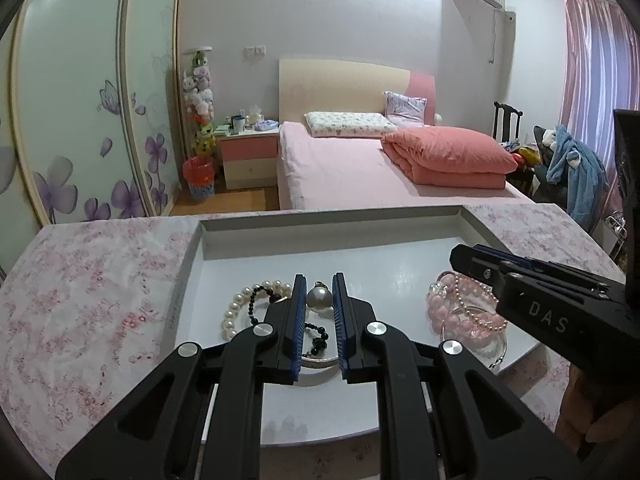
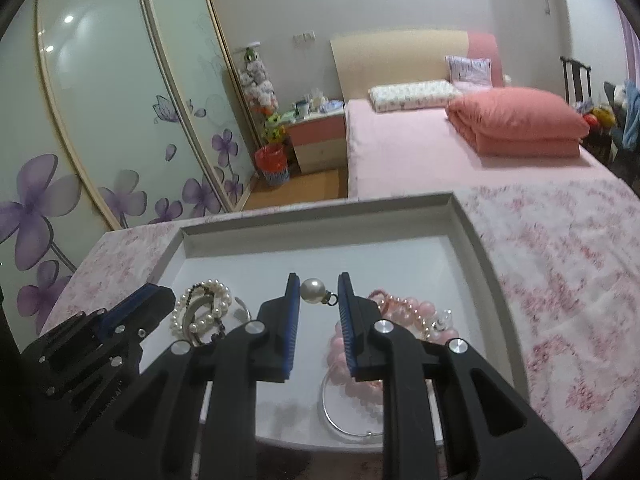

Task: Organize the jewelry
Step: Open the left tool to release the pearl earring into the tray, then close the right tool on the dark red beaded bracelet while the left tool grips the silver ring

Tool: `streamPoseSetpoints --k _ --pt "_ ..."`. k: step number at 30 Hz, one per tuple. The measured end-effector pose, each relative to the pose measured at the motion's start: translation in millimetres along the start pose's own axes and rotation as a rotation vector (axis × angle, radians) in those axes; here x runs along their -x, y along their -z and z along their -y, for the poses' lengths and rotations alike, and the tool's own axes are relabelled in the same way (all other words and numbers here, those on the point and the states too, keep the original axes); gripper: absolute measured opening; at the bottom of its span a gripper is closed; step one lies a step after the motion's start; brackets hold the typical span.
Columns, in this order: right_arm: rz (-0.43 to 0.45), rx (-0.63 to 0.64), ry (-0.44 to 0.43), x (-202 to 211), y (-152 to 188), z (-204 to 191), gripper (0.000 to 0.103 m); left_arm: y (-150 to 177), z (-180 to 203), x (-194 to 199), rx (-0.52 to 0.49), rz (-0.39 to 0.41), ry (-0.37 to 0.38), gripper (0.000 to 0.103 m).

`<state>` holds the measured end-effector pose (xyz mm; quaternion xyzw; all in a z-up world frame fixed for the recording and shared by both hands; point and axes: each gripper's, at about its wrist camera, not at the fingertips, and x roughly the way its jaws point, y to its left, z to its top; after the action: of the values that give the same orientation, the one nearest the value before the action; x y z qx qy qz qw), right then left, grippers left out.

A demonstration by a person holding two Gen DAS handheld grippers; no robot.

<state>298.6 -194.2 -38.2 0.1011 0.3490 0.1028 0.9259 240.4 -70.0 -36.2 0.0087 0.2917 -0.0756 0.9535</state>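
A shallow white tray (image 1: 200, 240) sits on a bench (image 1: 88, 300) covered with a pink flowered cloth, and all the jewelry lies inside it. Taking the tray as landmark: near its middle lies a large pearl pendant (image 1: 319, 299) with a small dark loop. Toward the tray's left side a white pearl bracelet (image 1: 236, 312) is tangled with a black bead strand (image 1: 316, 338) and a silver bangle (image 1: 316, 362). Toward the tray's right side a heap of pink bead bracelets (image 1: 440, 308) rests on a thin silver hoop (image 2: 340, 420).

The left tool (image 1: 319, 316) hangs over the tray's left half, its blue pads drawn narrow with only a slim gap; nothing is pinched, and the pendant shows through the gap beyond the tips. Its black fingers cover part of the black strand and the bangle. The right tool (image 2: 319, 312) hangs over the tray's right half, jaws also narrow and empty, its right finger hiding part of the pink heap. In the left wrist view it crosses in front of the tray's right rim, with a hand (image 1: 592, 412) below it.

Beyond the tray's far rim stand a pink bed (image 1: 360, 168) with a folded coral quilt (image 1: 448, 156), a nightstand (image 1: 250, 152), a red bin (image 1: 199, 178) and flowered wardrobe doors (image 1: 80, 120).
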Motion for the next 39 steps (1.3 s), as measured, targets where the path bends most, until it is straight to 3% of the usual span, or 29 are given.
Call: streamPoseSetpoints --k 2,6,10,23,30,39 --pt "-0.014 -0.016 -0.007 -2 1 3 0.021 2 1 -2 -0.003 -0.006 0.001 0.014" --pt "-0.01 -0.03 -0.006 0 3 6 0.034 2 -4 -4 -0.001 -0.017 0.005 0.017" --pt "-0.007 -0.042 -0.005 2 5 8 0.035 1 -8 -2 0.003 -0.01 -0.001 0.033" --pt "-0.003 -0.029 -0.006 16 10 9 0.035 5 -13 16 0.012 -0.005 -0.011 0.033" --pt "-0.025 0.001 -0.001 40 29 10 0.035 18 -14 39 0.013 -0.015 0.001 0.033" --pt "-0.153 0.082 -0.015 57 72 9 0.034 48 -23 74 0.028 -0.051 0.022 0.039"
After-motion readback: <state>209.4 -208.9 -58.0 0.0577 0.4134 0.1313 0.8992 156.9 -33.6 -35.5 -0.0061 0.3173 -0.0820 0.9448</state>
